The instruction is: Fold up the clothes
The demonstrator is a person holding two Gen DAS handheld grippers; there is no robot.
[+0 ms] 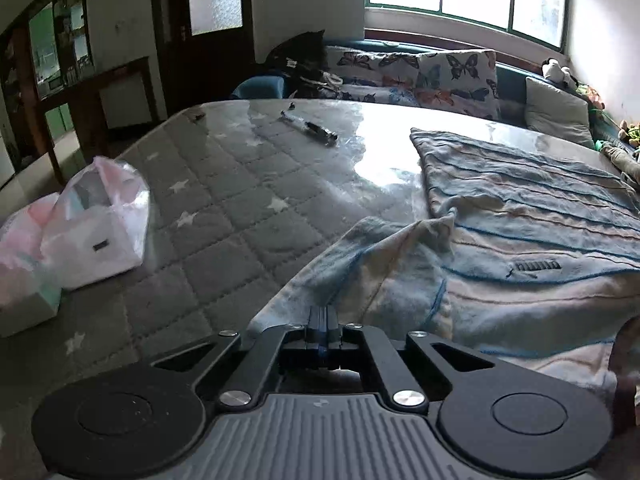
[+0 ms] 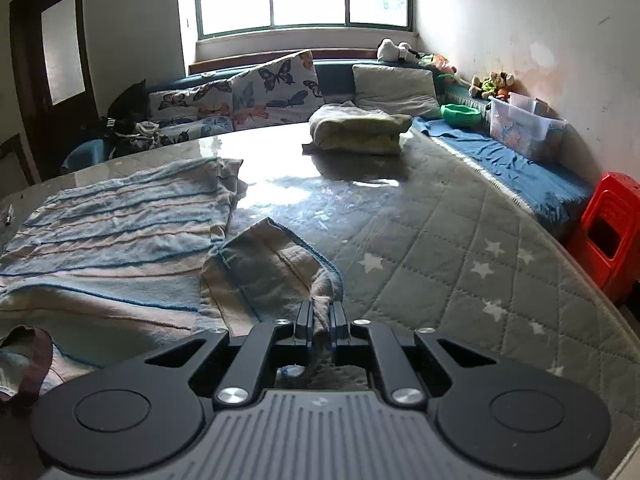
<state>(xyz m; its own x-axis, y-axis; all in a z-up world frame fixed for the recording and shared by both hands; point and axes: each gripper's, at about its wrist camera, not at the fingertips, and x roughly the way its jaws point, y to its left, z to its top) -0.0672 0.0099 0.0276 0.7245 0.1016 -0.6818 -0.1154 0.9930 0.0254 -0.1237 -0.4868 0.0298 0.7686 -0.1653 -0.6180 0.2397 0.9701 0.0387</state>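
So, in the left wrist view, the left tongs (image 1: 320, 314) are clenched tight on a bunched sleeve of the soft striped blue and cream shirt (image 1: 520, 224). The rest of the shirt lies spread flat on the grey quilted mattress with white stars (image 1: 224, 200), ahead and to the right of these tongs. No fold has been made yet, so I think the job is only starting. To the left of the tongs sits a white and pink plastic bag (image 1: 96, 224). Far ahead lies a small dark tool (image 1: 316, 130). Both are well apart from the shirt, so they should not get in the way.

In the right wrist view, the right tongs (image 2: 320, 318) are pinched shut on the other bunched sleeve, which pokes up between the two tips. The body of the shirt lies to the left of these tongs. A dark red collar edge (image 2: 28, 356) shows at the near left. Far ahead rests a folded pale green cloth (image 2: 360, 130), maybe one already done. A red plastic stool (image 2: 612, 232) stands off to the right, beside the mattress. Nothing blocks the way for folding the sleeves in.
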